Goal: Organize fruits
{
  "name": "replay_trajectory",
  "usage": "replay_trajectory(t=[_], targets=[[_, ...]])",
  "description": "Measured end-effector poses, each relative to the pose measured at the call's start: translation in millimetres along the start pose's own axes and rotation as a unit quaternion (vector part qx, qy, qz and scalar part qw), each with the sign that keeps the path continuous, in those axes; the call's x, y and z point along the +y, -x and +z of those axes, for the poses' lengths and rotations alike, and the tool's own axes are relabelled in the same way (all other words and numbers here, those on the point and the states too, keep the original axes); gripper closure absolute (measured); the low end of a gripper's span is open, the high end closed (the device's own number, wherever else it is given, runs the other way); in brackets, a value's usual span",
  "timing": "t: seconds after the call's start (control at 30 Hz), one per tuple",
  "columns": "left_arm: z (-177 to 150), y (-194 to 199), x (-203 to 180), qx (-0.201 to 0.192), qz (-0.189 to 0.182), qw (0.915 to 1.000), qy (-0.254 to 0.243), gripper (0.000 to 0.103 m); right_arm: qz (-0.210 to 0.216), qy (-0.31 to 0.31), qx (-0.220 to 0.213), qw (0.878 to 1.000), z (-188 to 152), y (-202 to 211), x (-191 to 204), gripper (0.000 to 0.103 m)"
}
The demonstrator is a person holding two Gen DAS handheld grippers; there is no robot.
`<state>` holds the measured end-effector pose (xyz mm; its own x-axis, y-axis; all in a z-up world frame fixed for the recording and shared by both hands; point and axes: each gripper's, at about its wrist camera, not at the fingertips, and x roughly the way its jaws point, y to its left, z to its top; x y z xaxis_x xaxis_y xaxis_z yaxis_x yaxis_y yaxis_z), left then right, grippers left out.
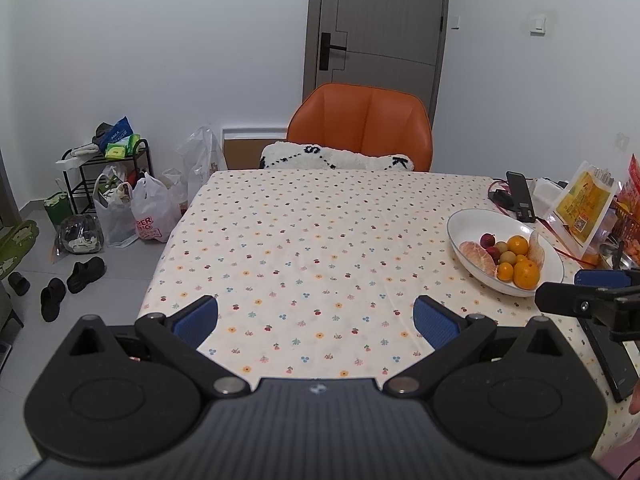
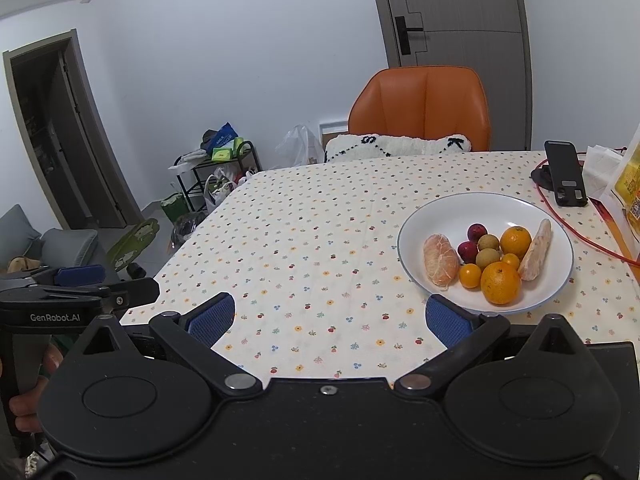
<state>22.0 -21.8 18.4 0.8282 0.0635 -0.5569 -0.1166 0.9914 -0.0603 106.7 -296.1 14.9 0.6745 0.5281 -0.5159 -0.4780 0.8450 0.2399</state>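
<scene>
- Table [image 2: 304, 248] under a white cloth dotted with small flowers, filling the middle of both views.
- Orange chair [image 2: 420, 108] at the far edge, a fluffy white cushion [image 2: 396, 146] on its seat.
- White bowl [image 2: 532, 208] on the right part of the cloth, holding all the fruit.
- Inside: two peeled citrus pieces [image 2: 440, 262] at the outer sides; oranges [image 2: 500, 282], small tangerines, two dark red fruits [image 2: 477, 232] and two brownish-green ones between.
- Left gripper [image 1: 316, 318] spread wide over bare cloth, pinching nothing, well left of the bowl.
- Right gripper [image 2: 330, 318] likewise spread and empty, right blue pad just beside the bowl's near rim.
- Dark phone [image 2: 566, 178] propped upright behind the bowl.
</scene>
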Motion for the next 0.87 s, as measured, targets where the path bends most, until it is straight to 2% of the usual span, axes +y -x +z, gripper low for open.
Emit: replay_trajectory(t=[0.87], targets=[[-0.4,-0.4,-2.8,0.002,-0.004,1.0,-0.003,0.0,-0.004,-0.003,0.001,1.0,0.1,1.2,-3.7,0.0]])
